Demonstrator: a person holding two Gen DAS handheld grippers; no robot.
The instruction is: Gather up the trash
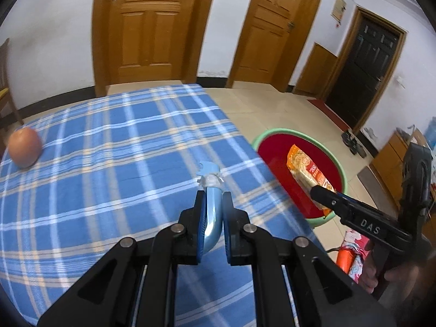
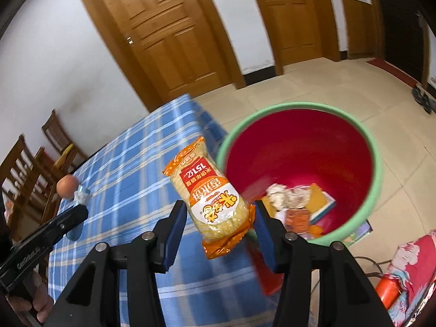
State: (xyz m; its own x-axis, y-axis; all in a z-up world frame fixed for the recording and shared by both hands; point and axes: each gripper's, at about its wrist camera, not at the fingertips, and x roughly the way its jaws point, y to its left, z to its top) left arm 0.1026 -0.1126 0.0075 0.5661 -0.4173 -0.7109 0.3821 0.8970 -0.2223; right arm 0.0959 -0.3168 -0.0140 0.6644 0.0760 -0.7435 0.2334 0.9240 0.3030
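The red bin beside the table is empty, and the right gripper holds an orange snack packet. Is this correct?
Not entirely: the red bin already holds crumpled paper and wrappers, as the right wrist view shows. The right gripper does hold the orange snack packet.

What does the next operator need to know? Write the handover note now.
Left gripper: shut on a blue tube, above the checked tablecloth.
Right gripper: shut on an orange snack packet, near the red basin on the floor.
Done: paper and wrappers already lie in the basin.
Left: drop both items in. An apple sits on the table.
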